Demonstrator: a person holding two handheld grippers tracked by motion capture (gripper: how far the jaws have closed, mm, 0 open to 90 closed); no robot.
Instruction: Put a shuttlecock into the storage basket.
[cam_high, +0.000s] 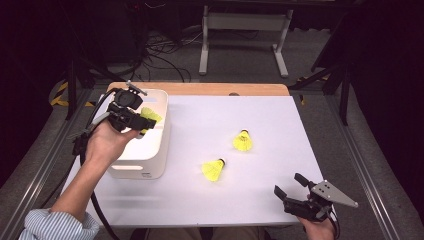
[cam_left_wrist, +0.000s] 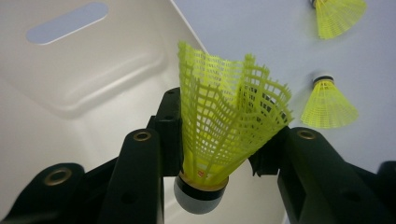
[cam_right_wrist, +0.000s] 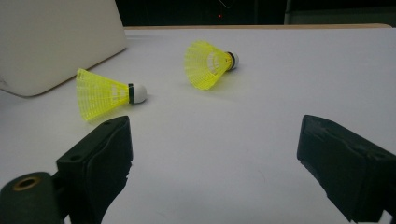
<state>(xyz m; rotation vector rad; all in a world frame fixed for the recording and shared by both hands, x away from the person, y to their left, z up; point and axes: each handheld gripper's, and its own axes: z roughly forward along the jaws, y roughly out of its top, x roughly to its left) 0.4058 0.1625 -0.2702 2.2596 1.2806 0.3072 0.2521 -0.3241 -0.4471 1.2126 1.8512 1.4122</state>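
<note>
The left gripper pinches a yellow shuttlecock by its skirt over the white bin. The soft skirt may slip and probably fall outside. The right gripper rests wide open, empty.

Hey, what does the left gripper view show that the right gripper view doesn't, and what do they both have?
The left gripper view alone has the held shuttlecock, its yellow skirt squeezed between the left gripper jaws, over the inside of the white bin with a slot handle in its wall. The right gripper view alone has the right gripper, jaws wide apart with nothing between them, above the bare white table, and the bin's outer wall. Both share the two loose shuttlecocks lying on the table: the nearer shuttlecock and the farther shuttlecock.
</note>
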